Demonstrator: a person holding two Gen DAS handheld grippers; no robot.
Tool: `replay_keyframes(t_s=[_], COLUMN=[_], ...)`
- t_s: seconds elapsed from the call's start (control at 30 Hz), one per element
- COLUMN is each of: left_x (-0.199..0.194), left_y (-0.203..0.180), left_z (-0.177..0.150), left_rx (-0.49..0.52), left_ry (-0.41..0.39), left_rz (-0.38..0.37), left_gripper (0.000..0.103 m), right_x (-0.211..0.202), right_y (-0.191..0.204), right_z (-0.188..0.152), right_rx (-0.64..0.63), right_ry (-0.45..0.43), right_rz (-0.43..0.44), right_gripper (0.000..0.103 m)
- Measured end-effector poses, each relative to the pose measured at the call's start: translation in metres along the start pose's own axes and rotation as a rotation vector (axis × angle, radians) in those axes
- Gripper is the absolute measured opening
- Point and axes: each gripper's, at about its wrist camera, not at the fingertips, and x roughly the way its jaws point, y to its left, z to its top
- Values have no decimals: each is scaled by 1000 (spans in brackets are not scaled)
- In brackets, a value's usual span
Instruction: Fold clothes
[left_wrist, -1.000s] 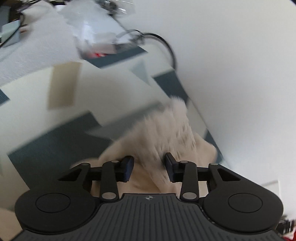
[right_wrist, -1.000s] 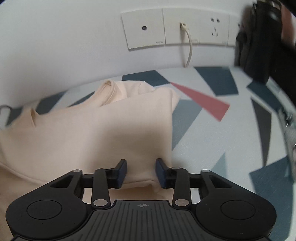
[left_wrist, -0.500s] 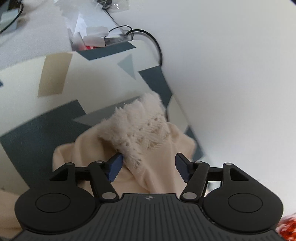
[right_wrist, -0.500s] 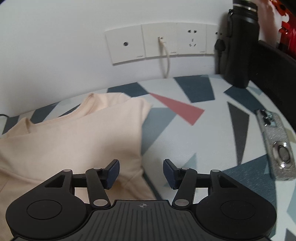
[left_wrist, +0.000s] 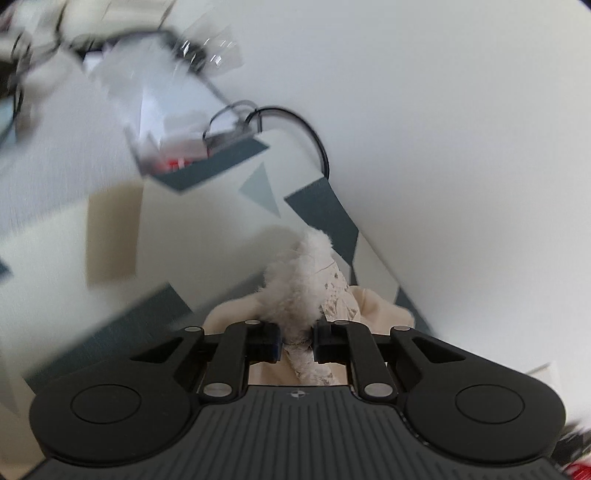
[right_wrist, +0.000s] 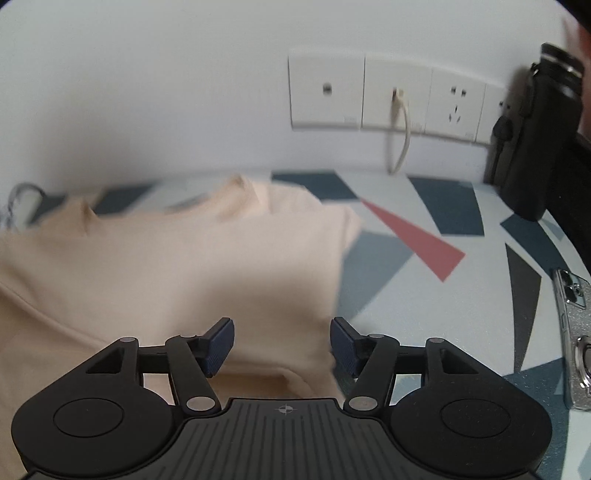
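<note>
A cream garment (right_wrist: 192, 266) lies folded on the patterned table, with its right edge near the middle of the right wrist view. It has a white fuzzy lace trim (left_wrist: 306, 284). My left gripper (left_wrist: 297, 341) is shut on that trim and holds it bunched up above the cream cloth (left_wrist: 373, 306). My right gripper (right_wrist: 282, 345) is open and empty, low over the garment's near right corner, with both pads apart.
The white wall runs close behind the table, with socket plates (right_wrist: 395, 96) and a plugged white cable (right_wrist: 400, 140). A black bottle (right_wrist: 535, 140) stands at the far right, a phone (right_wrist: 576, 332) lies at the right edge. Clutter and a black cable (left_wrist: 295, 129) lie far left.
My left gripper has closed on the fuzzy trim and lifted it. My right gripper has opened wider and shifted left over the garment's corner.
</note>
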Motion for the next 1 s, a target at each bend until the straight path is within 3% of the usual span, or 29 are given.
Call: replay_keyframes(t_s=[0.07,0.37,0.43,0.5,0.57,0.63,0.73,0.87,0.97,1.0], left_x=[0,-7,-6,-4,-4,-7,-17,-19,-15,-14], left_y=[-4,-70,-87,-90,-86,-80,-55,-61,-69,-71], left_z=[-1,-52,-64,-64,-60,-55,-49,-56,-62,-64], left_rx=[71,586,649,569,448,311,76,211,311,338], left_ry=[-3,-112,-83,-24,13,32,19,-24,-39,-59], left_rz=[35,246,292,280,258,241,92,31,39,55], left_gripper=[15,17,19,26,18,18,18,18,31,31], right_x=[8,10,7,5,3,1,-2,-2,-2,-2], right_y=[-5,-22,-28,-34,-39,-45,-48,-52,-52,-52], right_z=[-3,3,6,10,13,17,19,18,17,16], right_rx=[8,105,141,167,193,220,235,259,261,263], right_ry=[26,37,32,25,19,13,1,3,1,3], right_rz=[6,40,54,60,67,73,78,83,82,83], right_gripper=[56,61,61,61,61,61,61,61,61,61])
